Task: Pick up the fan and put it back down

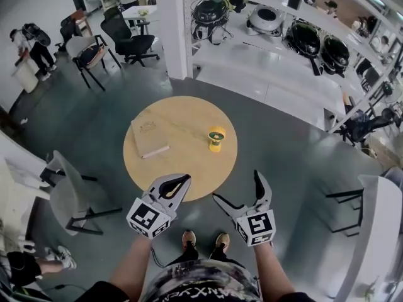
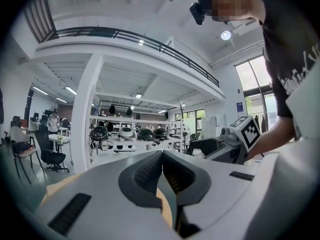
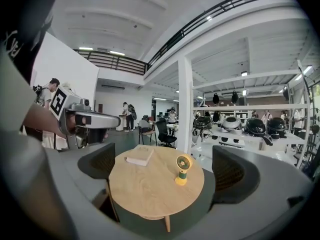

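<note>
The round tabletop [image 1: 189,162] shows pale, matt wood grain. On it the fan [image 1: 216,138] looks like smooth yellow plastic. Left of the fan, a book [image 1: 148,137] has a dull tan paper cover.

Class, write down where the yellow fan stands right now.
In the head view the fan stands upright on the right side of the round table, right of the book, untouched.
</note>
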